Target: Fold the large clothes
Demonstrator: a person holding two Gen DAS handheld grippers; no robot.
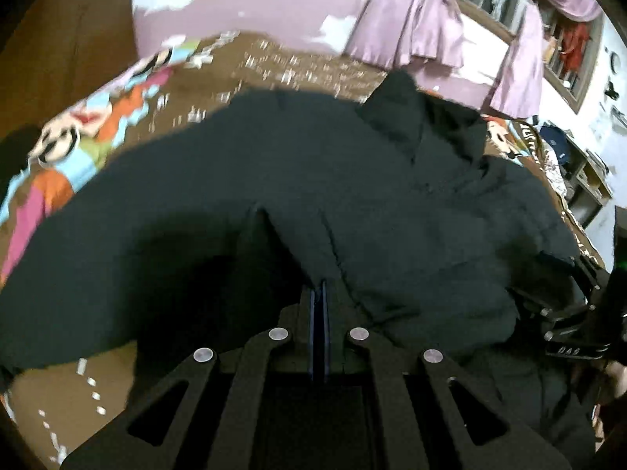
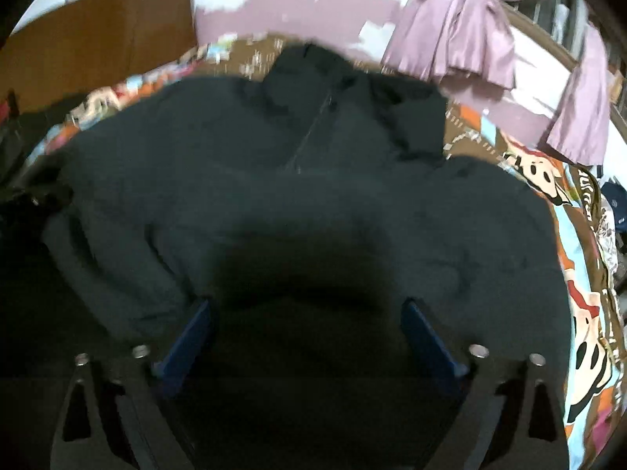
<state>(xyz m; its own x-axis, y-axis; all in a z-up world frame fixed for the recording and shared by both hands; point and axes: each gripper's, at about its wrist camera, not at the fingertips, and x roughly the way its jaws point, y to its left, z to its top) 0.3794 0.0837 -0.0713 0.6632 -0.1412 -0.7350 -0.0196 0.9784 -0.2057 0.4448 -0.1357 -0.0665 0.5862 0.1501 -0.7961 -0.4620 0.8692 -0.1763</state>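
The dark jacket (image 2: pixel 313 180) lies spread on the bed (image 1: pixel 274 66) with its patterned cover. The left gripper (image 1: pixel 319 293) pinches a fold of it; the right gripper (image 2: pixel 307 313) is wide open above it

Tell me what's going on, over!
Left gripper shut, pinching the dark jacket. Right gripper wide open above it, gripping nothing. Jacket spread on the patterned bedspread. Nothing blocking.
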